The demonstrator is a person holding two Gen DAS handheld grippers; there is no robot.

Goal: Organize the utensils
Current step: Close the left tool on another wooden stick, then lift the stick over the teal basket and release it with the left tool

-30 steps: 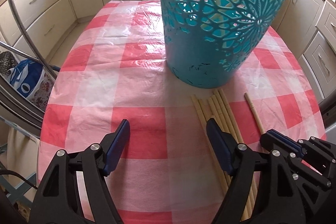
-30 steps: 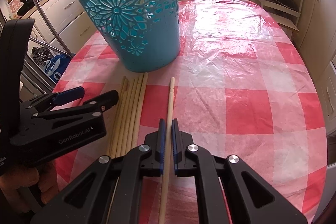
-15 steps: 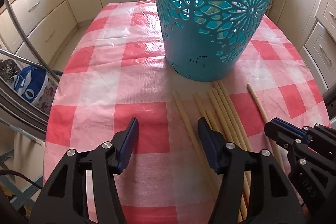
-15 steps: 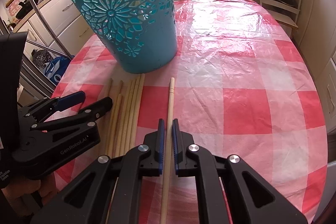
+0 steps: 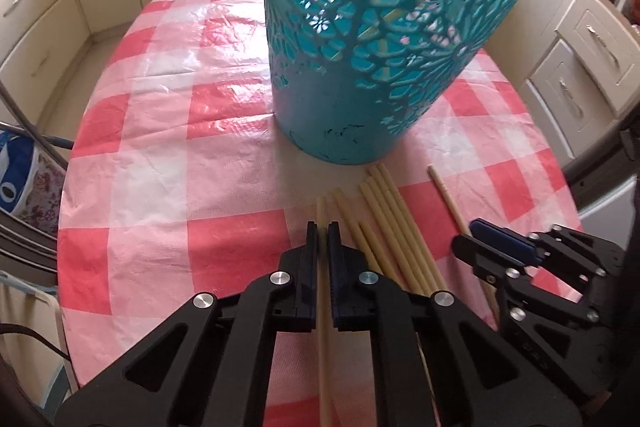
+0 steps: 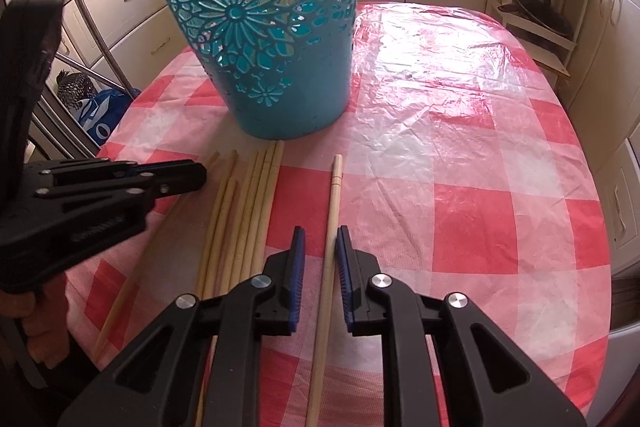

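Left gripper point(image 5: 322, 227) jaws, wide apart a second ago, now clamp one pale wooden chopstick point(image 5: 321, 213) lying ahead toward the teal cut-out plastic basket point(image 5: 372, 39) on the desk; right gripper point(image 6: 320, 233) jaws are opening off the lone chopstick point(image 6: 333, 203) between them, so only the left has a pick.

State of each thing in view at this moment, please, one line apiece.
Teal perforated plastic basket: upright on the checked tablecloth.
Left gripper: shut on one wooden chopstick.
Right gripper: jaws opening, lone chopstick between them, unpressed.
Chopstick bundle: lying flat beside the basket.
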